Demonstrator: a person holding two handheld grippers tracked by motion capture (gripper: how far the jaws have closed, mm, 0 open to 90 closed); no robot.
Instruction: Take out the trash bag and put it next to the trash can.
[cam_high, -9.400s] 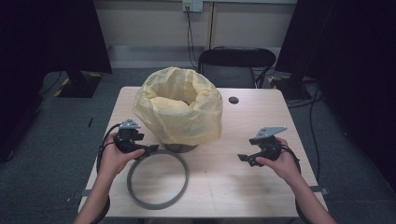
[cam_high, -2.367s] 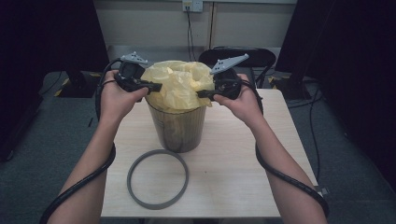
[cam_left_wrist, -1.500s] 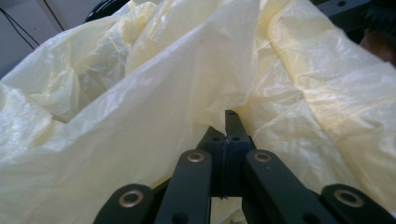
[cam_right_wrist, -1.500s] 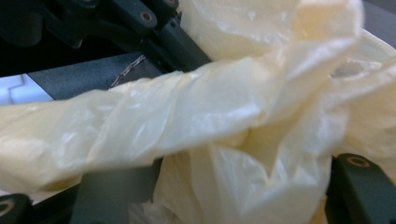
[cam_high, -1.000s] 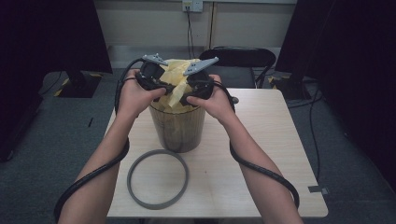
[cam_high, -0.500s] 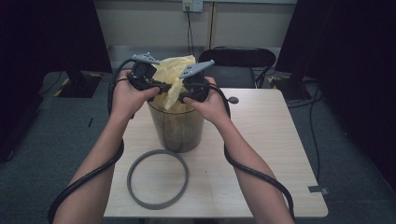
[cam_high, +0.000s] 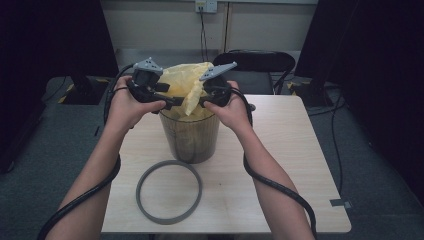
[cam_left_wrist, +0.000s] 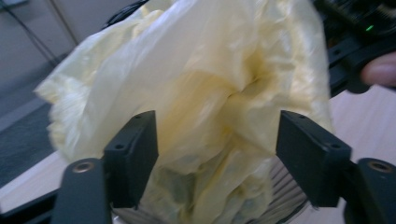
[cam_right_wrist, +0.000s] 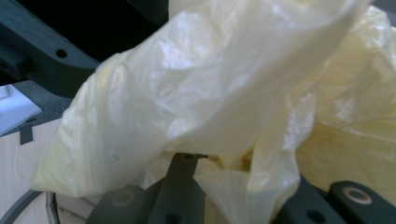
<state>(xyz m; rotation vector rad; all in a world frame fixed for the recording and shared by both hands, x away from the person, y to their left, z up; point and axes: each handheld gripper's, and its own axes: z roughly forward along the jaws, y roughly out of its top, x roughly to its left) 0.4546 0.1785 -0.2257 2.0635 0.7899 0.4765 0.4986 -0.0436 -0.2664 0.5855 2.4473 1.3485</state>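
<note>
Yellow bag bunched up above the bin, both of our grippers on it!

We hold the left gripper at the bag's left side, and its jaws have just been opening: in the left gripper view the pads stand spread with the crumpled plastic between them, not pinched. Our right gripper has just been closing, and in the right gripper view its jaws are pressed together on a fold of the bag. The bag rises out of the bin's mouth at the far middle of the table. Nearer us, a grey ring lies flat on the wood, well apart from the bin.
</note>
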